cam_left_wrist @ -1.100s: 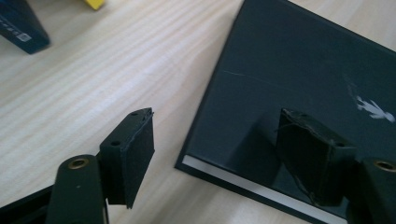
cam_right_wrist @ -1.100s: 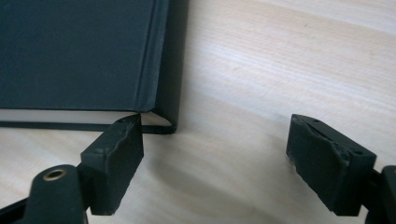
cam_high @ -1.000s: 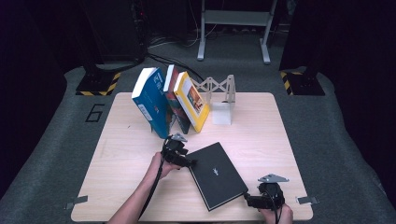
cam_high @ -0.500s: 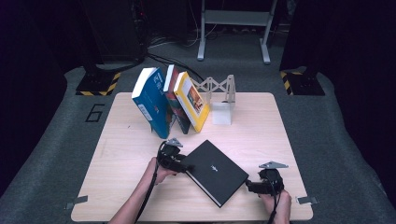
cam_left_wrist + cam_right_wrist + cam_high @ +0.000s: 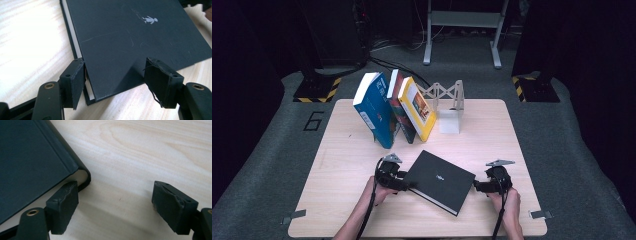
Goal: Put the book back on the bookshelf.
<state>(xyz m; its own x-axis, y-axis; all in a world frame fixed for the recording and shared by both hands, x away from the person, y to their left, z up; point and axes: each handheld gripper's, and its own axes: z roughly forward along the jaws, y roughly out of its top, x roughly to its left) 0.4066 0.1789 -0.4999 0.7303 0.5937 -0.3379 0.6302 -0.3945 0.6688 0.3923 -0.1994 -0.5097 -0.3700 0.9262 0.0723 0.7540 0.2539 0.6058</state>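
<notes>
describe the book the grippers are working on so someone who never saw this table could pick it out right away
On the light wooden table, look at the near half, between the left gripper and the right gripper. The black book lies flat there, turned at an angle to the table's edges. Unlike the blue book, red book and yellow book leaning upright behind, it is plain black with a small pale figure on its cover.

Three books lean together near the far edge of the worktop (image 5: 342, 150), left of its middle. The blue book (image 5: 374, 110) is the leftmost, the dark red book (image 5: 396, 107) stands in the middle, and the yellow book (image 5: 417, 107) is on the right; each one touches its neighbour. Just right of them stands a white bookend (image 5: 449, 105) with a zigzag frame. On the grey floor (image 5: 572, 150), beside the left edge, a number six (image 5: 314, 120) is marked.
</notes>
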